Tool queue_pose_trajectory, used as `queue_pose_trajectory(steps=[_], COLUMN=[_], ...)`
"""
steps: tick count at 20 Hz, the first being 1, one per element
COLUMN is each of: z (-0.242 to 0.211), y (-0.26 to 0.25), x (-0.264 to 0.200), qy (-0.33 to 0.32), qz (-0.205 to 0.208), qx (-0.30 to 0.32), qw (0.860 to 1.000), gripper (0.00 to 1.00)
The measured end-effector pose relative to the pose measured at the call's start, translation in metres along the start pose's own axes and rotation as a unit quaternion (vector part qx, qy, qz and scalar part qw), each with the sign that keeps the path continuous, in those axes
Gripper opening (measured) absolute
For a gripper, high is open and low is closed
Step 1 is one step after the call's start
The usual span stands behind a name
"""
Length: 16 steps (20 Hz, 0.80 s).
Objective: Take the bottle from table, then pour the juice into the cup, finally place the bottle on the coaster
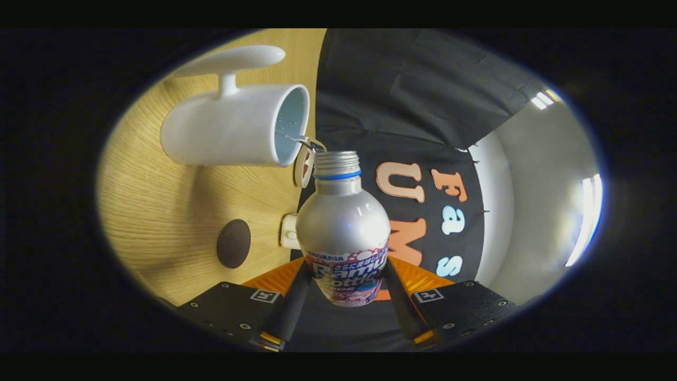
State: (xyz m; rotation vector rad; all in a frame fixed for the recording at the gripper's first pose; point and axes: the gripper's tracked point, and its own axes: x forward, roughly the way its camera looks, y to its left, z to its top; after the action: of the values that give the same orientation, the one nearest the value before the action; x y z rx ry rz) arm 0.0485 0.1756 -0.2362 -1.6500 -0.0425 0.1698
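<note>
Items counted: one bottle, one cup, one coaster, one gripper.

The silver metal bottle (342, 227) has a rounded shoulder, a threaded open neck with a blue ring below the thread, and a printed band round its lower body. It sits between the two fingers of the gripper (345, 293), one finger pressing on each side of the printed band, so the gripper is closed on the bottle and carries it. The bottle's mouth points away from the fingers, toward the cup.

The white glossy ceramic cup (235, 126) is cylindrical, with a broad flat handle on a short stem. It stands on the light wood-grain table (158, 211), which the view shows rolled on its side (the gripper is evidently tilted). The cup's open mouth is just beyond the bottle's neck; a thin stream of clear liquid bridges the bottle's mouth and the cup's rim, and droplets show on the cup's inner wall.

The dark brown round coaster (233, 243) lies flat on the table, well apart from the cup, beside the bottle's body and ahead of the left finger.

At the table's far edge, a small round disc and a white fitting appear; their nature cannot be determined.
</note>
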Motion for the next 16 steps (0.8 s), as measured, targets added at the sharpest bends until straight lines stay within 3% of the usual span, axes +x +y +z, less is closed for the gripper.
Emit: queue_pose_trajectory(steps=[16], z=[-0.0020], y=[-0.0013], x=[0.0047], qy=[-0.003], qz=[-0.005], qx=[-0.017], qw=[1.000], gripper=[0.76])
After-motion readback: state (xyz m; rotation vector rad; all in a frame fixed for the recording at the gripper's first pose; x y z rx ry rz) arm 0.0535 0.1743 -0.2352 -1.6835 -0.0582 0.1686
